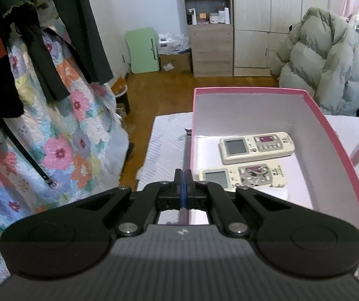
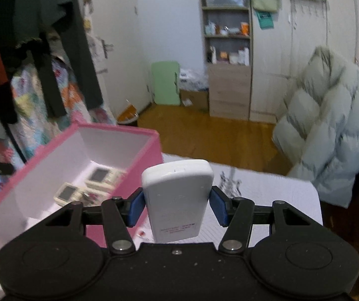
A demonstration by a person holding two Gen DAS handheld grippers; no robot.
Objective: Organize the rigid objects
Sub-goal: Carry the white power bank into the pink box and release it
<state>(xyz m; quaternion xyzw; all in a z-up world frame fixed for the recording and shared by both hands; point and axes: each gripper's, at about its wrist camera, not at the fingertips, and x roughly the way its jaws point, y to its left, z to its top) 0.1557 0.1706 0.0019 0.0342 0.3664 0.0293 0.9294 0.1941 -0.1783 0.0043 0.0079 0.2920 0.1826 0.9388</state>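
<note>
Right gripper (image 2: 176,207) clamps a white remote (image 2: 178,200) above the table, just right of the pink box (image 2: 119,131); carry it over the wall, set beside the two remotes (image 1: 254,145) inside; left gripper (image 1: 184,175) shut, empty.

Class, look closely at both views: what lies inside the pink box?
Inside the pink box, two beige remote controls lie side by side, screens up. The left gripper covers the box's near corner, so anything there is unseen.
</note>
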